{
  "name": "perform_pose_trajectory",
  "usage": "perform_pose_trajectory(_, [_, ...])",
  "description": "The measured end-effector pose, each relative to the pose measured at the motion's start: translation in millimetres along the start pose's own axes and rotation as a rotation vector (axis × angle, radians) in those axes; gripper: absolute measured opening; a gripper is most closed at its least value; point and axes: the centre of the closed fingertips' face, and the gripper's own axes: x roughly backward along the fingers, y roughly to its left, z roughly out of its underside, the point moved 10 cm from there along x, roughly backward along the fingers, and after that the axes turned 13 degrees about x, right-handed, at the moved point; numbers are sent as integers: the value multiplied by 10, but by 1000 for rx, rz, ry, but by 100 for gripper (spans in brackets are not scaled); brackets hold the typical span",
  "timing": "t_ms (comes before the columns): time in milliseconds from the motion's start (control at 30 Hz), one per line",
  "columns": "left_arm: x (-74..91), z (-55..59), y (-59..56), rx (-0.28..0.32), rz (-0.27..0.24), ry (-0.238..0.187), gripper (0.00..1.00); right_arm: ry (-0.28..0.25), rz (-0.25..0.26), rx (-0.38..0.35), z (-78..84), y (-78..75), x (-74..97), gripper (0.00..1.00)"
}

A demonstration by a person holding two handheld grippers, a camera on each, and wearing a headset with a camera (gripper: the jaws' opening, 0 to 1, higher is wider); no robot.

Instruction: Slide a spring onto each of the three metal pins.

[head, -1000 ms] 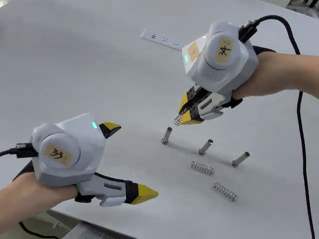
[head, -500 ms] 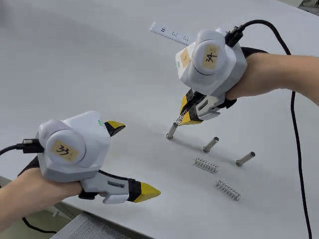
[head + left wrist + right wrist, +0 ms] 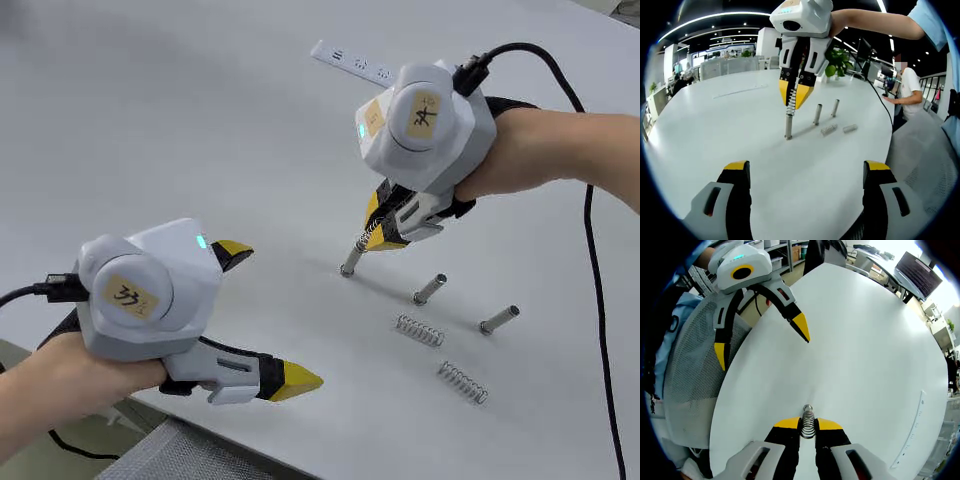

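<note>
While right gripper (image 3: 371, 239) pinches one spring (image 3: 808, 422) | left gripper (image 3: 272, 316) agape, empty | three pins (image 3: 430, 289) | two loose springs (image 3: 419, 331)

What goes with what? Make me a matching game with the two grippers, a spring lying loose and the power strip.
Things:
1. left gripper
2. right gripper
3. loose spring
4. power strip

States:
A. lying close to the bare pins
B. jaws shut on the held spring
C. far across the table
D. jaws open, holding nothing

Pairs: 1-D, 2-B, 3-A, 4-C.
</note>
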Motion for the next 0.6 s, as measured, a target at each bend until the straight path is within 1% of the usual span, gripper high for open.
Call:
perform_pose_trajectory(333, [-7, 34, 25, 14, -4, 1, 92, 5, -19, 8, -7, -30, -86, 7])
perform_pose_trajectory(500, [-9, 50, 33, 21, -8, 0, 92, 17, -34, 13, 4, -21, -156, 7])
perform_pose_trajectory(600, [-8, 54, 35, 27, -10, -2, 91, 21, -41, 14, 10, -45, -240, 7])
